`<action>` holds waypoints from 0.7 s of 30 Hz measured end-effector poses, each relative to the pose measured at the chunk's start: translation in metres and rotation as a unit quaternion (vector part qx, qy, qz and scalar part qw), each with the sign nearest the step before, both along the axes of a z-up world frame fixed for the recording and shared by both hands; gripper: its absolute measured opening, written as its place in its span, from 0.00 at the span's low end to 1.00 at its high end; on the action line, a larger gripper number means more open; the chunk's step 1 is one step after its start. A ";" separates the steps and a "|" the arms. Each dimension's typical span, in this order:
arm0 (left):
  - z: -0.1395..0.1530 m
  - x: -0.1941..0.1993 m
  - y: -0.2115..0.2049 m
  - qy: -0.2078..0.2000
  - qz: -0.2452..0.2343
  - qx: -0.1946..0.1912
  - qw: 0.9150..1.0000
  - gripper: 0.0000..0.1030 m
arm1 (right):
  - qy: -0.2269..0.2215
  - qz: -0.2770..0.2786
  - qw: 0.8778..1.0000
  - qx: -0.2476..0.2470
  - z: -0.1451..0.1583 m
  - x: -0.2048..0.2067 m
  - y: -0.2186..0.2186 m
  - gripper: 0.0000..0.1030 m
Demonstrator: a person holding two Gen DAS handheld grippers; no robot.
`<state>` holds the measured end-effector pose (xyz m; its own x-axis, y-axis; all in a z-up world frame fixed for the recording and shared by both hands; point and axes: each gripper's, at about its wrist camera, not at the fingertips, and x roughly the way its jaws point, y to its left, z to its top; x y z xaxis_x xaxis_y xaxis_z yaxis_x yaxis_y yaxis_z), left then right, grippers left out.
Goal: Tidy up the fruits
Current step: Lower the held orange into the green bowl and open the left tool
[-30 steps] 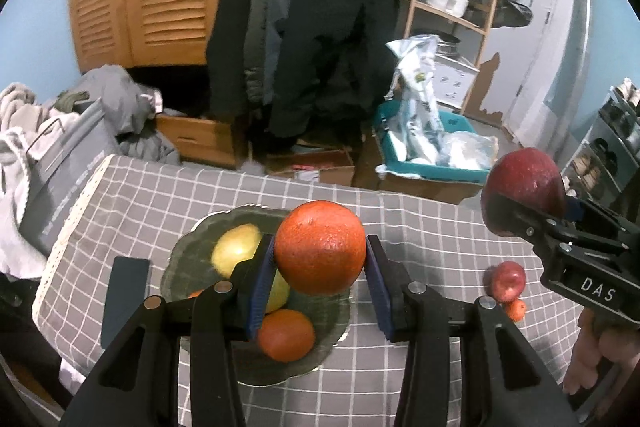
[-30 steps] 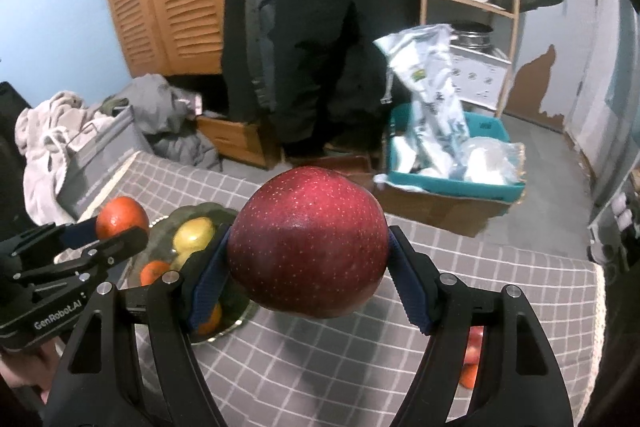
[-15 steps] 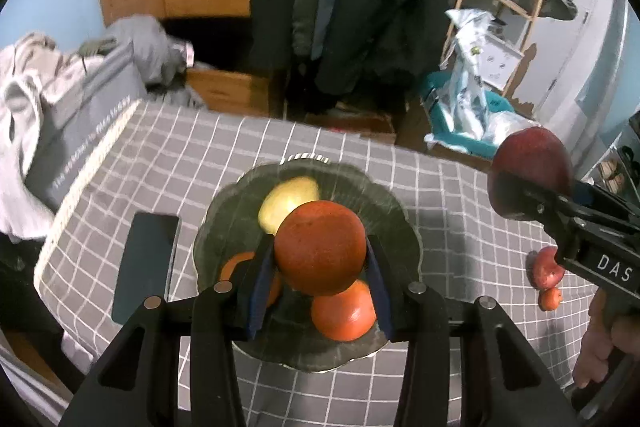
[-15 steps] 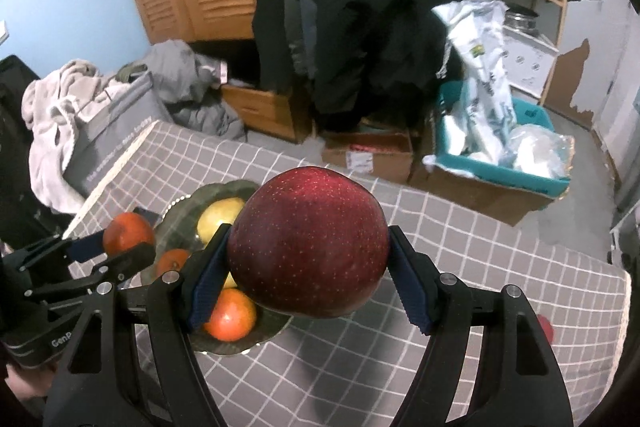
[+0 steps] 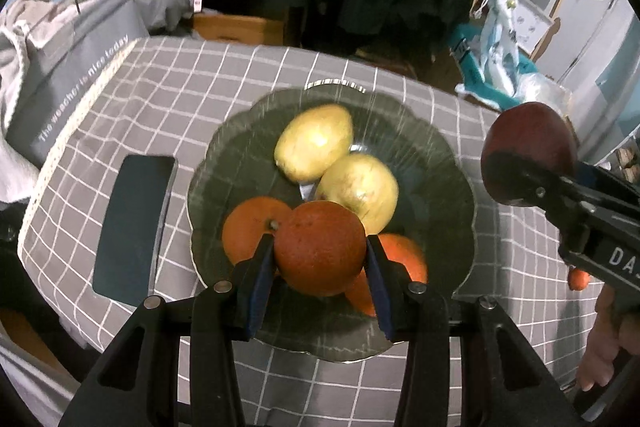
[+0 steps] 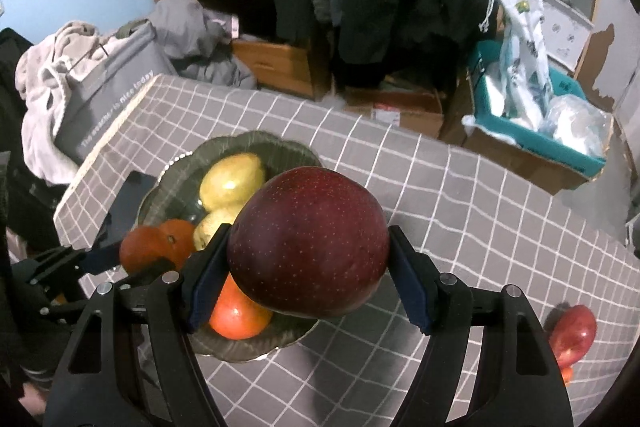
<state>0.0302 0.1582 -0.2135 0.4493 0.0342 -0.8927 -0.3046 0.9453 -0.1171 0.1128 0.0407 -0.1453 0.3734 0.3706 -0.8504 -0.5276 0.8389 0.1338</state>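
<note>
My left gripper (image 5: 320, 255) is shut on an orange (image 5: 320, 247), hanging just over the near part of a dark green scalloped plate (image 5: 436, 163). On the plate lie two yellow fruits (image 5: 314, 141) and two more oranges (image 5: 250, 223). My right gripper (image 6: 308, 263) is shut on a big dark red apple (image 6: 308, 247), above the plate's right rim (image 6: 280, 143). In the left wrist view that apple (image 5: 528, 147) shows at the right. A second red apple (image 6: 574, 333) lies on the cloth at the far right, with a small orange fruit (image 5: 579, 278) beside it.
The grey checked tablecloth (image 5: 168, 75) covers the table. A dark flat phone-like slab (image 5: 134, 223) lies left of the plate. Past the table's far edge are clothes, a grey bag (image 6: 108, 99), cardboard boxes and a teal bin (image 6: 536, 123). A hand (image 5: 608, 347) holds the right gripper.
Both grippers have come down and tipped toward the table with their fruit still held. The plate has grown larger, and the orange hangs right over it.
</note>
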 end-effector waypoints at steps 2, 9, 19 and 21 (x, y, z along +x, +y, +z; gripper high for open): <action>-0.005 0.000 0.001 0.007 0.002 -0.004 1.000 0.43 | 0.006 0.002 1.000 -0.001 -0.005 0.000 0.001 0.73; -0.013 0.001 0.001 0.024 0.004 -0.004 1.000 0.44 | 0.026 0.008 1.000 -0.004 -0.019 0.001 0.005 0.73; -0.008 -0.003 0.010 0.017 0.020 -0.003 1.000 0.76 | 0.046 0.020 0.999 0.000 -0.027 0.002 0.011 0.73; -0.008 -0.003 0.013 0.018 0.028 -0.003 0.999 0.76 | 0.052 0.023 0.998 0.000 -0.029 0.003 0.013 0.73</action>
